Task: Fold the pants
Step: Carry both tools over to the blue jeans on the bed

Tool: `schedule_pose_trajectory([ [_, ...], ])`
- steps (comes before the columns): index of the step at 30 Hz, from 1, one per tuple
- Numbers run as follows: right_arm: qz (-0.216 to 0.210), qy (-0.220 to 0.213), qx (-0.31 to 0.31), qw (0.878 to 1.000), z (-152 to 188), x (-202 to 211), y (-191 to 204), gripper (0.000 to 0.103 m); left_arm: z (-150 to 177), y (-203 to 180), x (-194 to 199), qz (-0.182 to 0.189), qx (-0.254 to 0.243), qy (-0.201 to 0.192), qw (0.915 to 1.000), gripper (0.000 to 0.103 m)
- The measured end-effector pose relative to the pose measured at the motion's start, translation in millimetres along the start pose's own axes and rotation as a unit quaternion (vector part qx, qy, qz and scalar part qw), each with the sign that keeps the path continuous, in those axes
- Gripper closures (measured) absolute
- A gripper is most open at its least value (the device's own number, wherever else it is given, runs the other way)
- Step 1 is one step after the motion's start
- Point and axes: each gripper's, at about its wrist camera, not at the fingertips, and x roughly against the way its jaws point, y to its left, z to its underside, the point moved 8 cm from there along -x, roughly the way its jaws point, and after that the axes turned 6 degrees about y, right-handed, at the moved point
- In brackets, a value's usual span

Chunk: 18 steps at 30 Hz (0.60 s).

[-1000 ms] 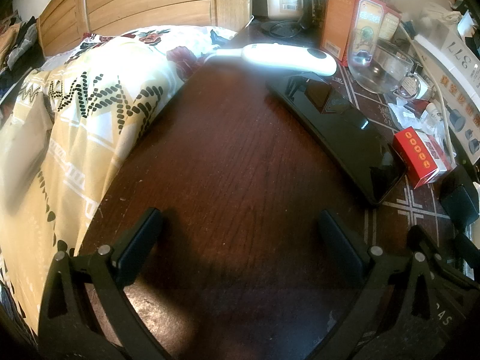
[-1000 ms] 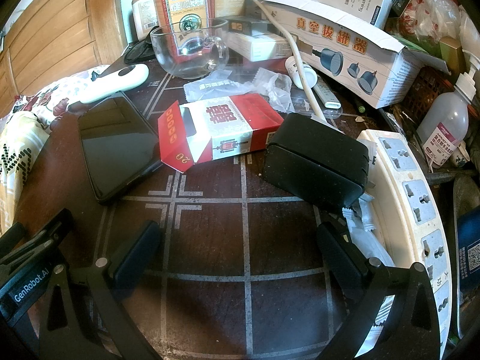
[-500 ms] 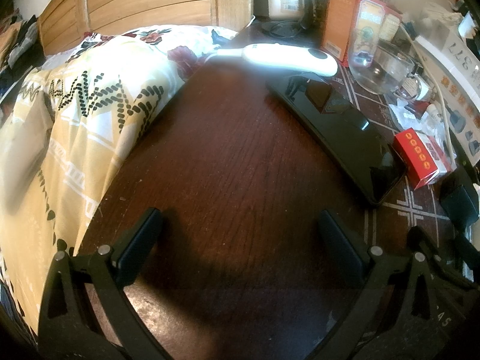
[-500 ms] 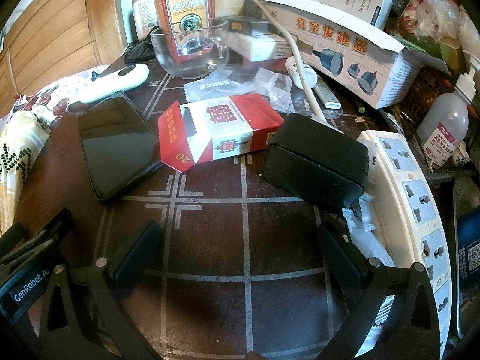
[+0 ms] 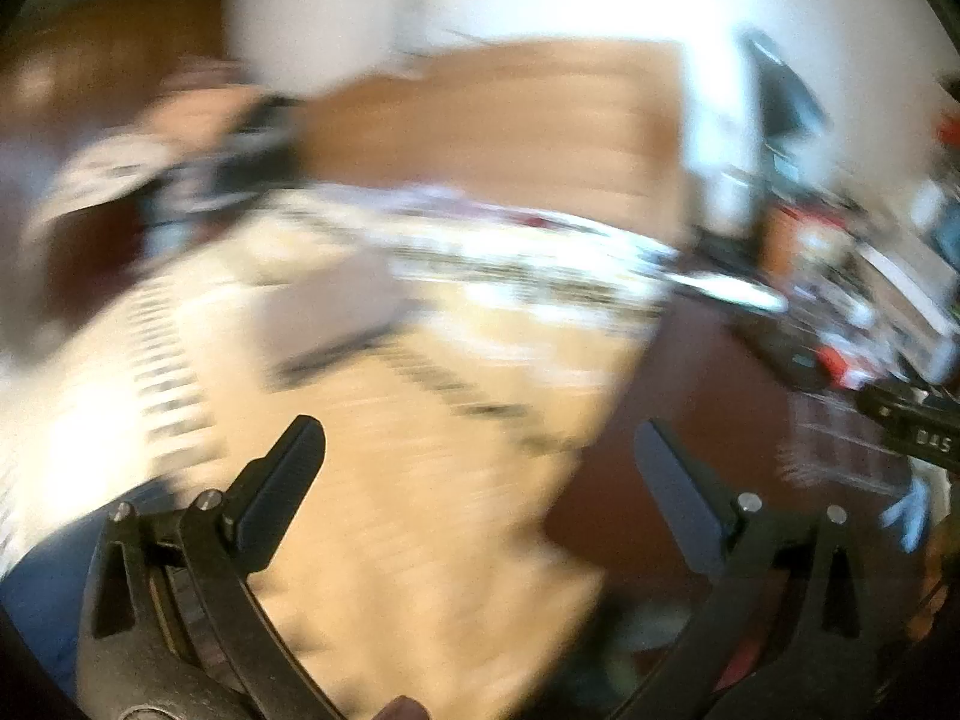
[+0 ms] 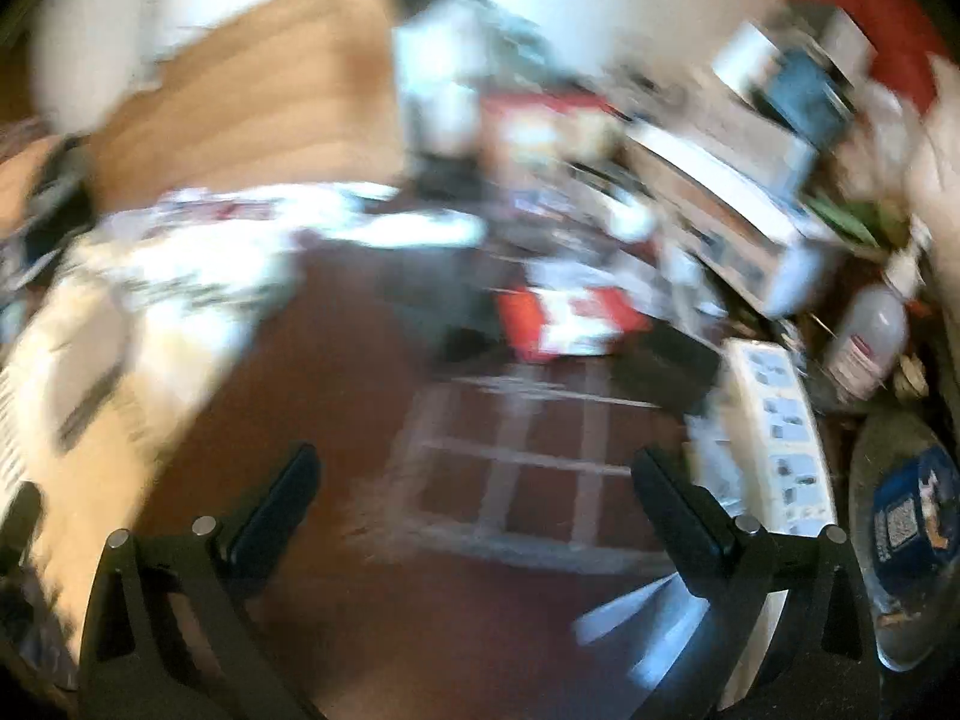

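Grippers wide, both views blurred

Left gripper (image 5: 480,468): jaws spread wide, nothing between them. Directly beyond it lies cream bedding (image 5: 420,480) with a black pattern, filling the view from 6 toward 10 o'clock. At 3 o'clock the dark table (image 5: 708,396) meets the bedding edge. Farther out, at 12 o'clock, a wooden headboard (image 5: 492,114). At 2–3 o'clock, smeared clutter on the table; items there cannot be told apart.

Right gripper (image 6: 474,474): jaws likewise wide, empty. Just ahead, table (image 6: 336,360) with a pale grid inlay. At 3 o'clock a white power strip (image 6: 780,432) lies beside the right finger. Past the grid, toward 1 o'clock, a red-and-white box (image 6: 570,318); a white bottle (image 6: 867,336) at 3 o'clock; large carton (image 6: 738,222) behind. Bedding (image 6: 120,324) at 9 o'clock, headboard (image 6: 252,96) at 11.

Pants: cannot be told in either view; a greyish patch on the bedding in the left view is too blurred to identify.
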Motion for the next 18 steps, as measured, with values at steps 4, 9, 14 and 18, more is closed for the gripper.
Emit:
schedule_pose_trajectory([
  [4,-0.092,0.009,0.126,0.988,48.3,40.3,120.6,0.000,47.7,148.2,90.9,-0.152,0.089,-0.017,0.9843,0.000],
  [9,-0.255,0.021,0.295,0.921,153.4,129.6,289.0,0.000,116.3,263.6,206.4,-0.311,0.164,-0.005,0.9363,0.000],
  [14,-0.324,0.008,0.385,0.864,229.3,205.4,382.2,0.000,170.0,326.8,266.2,-0.366,0.239,0.019,0.8993,0.000],
  [18,-0.343,0.001,0.428,0.836,266.3,239.5,437.1,0.000,183.1,372.6,285.7,-0.407,0.250,0.030,0.8779,0.000],
])
